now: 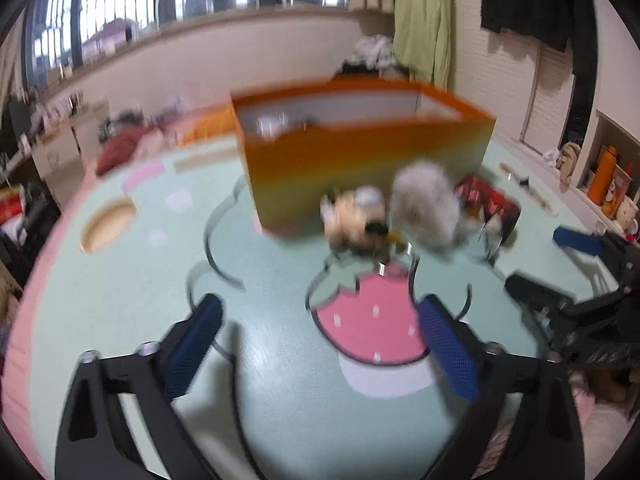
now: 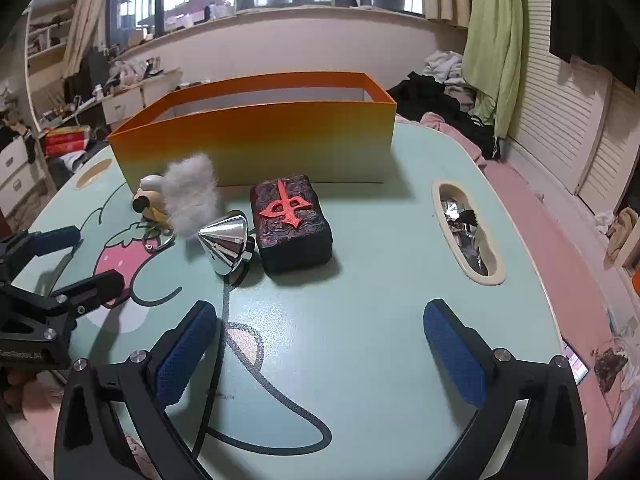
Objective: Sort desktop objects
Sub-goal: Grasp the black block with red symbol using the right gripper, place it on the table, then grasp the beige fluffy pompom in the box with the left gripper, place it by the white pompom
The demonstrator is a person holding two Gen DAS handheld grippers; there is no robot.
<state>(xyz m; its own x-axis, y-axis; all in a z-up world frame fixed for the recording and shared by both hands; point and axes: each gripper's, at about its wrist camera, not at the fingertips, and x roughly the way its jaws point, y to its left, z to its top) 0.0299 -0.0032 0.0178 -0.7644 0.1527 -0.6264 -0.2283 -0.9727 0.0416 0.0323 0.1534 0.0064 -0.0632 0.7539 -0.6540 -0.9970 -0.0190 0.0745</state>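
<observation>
While both tools sit low over the table (image 2: 360,280), each pair of fingers stands spread with nothing between the blue pads. Left gripper (image 1: 320,320): released, bare tabletop w/ a strawberry print (image 1: 372,316) between its tips. Right gripper (image 2: 320,322): released wide, likewise empty.

Left view badly blurred; detail unreliable. Ahead of the left tips: a small tan toy (image 1: 354,216) and a white fluffy ball (image 1: 426,204), touching or nearly so, cannot tell which. A dark red-marked block (image 1: 488,200) shows only in part behind the ball.

Right view sharp. Ahead of the right tips, well apart from them: the block, red symbol on top, just beside a shiny metal cone (image 2: 224,244). Fluffy ball and toy lie to the cone's left; a key ring (image 2: 158,238) partly hidden under them.

Orange box (image 2: 256,136) stands behind the group, open-topped; contents not visible from the right, indistinct from the left. Table slot (image 2: 468,232) at right holds crumpled foil, item unclear.
</observation>
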